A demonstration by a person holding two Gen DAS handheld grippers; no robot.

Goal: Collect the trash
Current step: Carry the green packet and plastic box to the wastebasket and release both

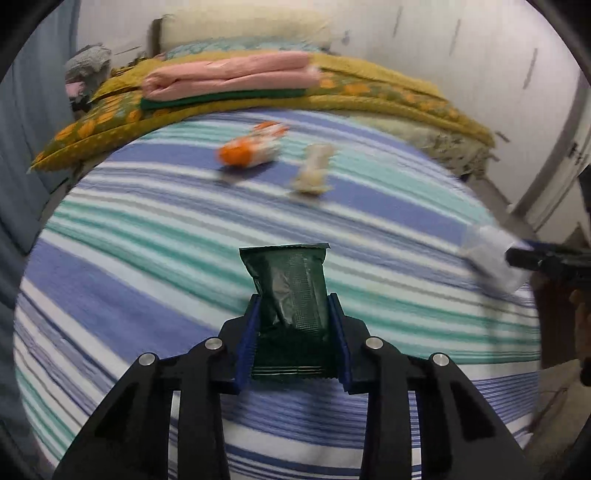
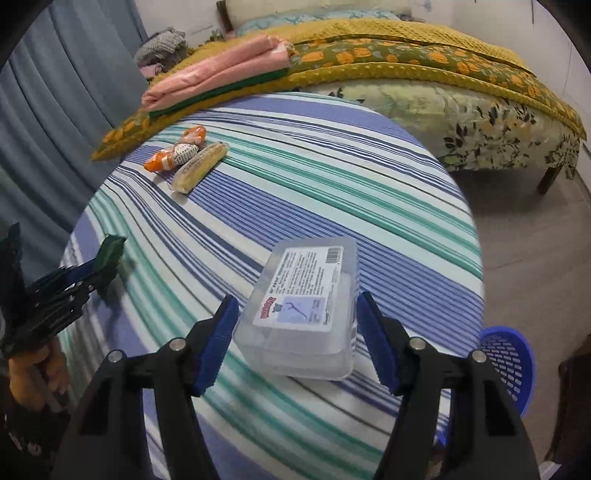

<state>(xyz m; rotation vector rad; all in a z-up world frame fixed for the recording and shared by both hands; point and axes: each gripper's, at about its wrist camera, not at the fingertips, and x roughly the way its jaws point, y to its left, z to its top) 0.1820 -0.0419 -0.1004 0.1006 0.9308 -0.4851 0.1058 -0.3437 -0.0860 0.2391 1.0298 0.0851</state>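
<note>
Nearest us, our left gripper (image 1: 293, 325) is clenched on a dark green foil packet (image 1: 291, 291), its blue pads pressing the packet's sides low down while the top stands free above them. We should keep that squeeze steady: foil is slick and crumples, so a slack hold could let it slide out on the way to the bin.

Our right gripper (image 2: 295, 339) straddles a clear plastic box (image 2: 306, 314) with a printed label. The box sits between the jaws, yet a sliver of gap shows at each pad, so we judge it not gripped. We would close squarely on its long sides before lifting, since the smooth walls could twist out.

Both things lie at the near end of a table spread with a blue, white and teal striped cloth (image 2: 314, 177). At the near right, below the table edge, stands a blue mesh basket (image 2: 511, 365), probably where the trash goes.

Farther off on the left of the cloth lie an orange-and-white wrapper (image 2: 173, 153) and a pale yellowish packet (image 2: 201, 166), touching.

Beyond the table is a bed with a mustard blanket (image 2: 388, 33), folded pink fabric (image 2: 221, 74), and a blue-grey curtain (image 2: 74, 74) at far left.
</note>
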